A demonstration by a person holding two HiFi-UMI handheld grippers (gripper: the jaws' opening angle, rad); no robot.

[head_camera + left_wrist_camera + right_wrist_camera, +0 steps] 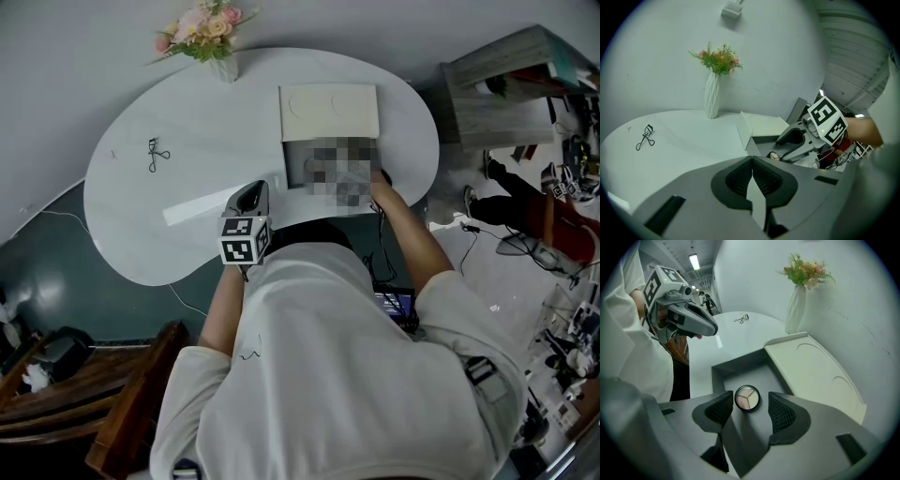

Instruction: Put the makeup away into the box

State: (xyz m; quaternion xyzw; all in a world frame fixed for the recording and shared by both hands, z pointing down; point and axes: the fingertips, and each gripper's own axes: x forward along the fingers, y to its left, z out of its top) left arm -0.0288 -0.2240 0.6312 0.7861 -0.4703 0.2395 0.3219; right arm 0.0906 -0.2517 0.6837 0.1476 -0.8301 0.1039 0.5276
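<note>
A round makeup compact (pixel 747 398) with a three-part pan lies flat on the floor of the open grey box (pixel 738 366). My right gripper (pixel 749 405) hangs over it, jaws open, the pads standing apart on either side without touching it. The box's cream lid (pixel 811 373) is folded back behind it. The left gripper view shows the same compact (pixel 774 155) under the right gripper (pixel 782 149). My left gripper (pixel 752 179) hovers at the table's near edge, left of the box, shut with nothing between its pads. In the head view a mosaic patch hides the box's inside.
A black eyelash curler (pixel 155 155) lies far left on the white oval table (pixel 131 244). A white vase of flowers (pixel 211 37) stands at the back edge. A white strip (pixel 192 210) lies near the left gripper (pixel 250 199). A grey shelf unit (pixel 497 94) stands to the right.
</note>
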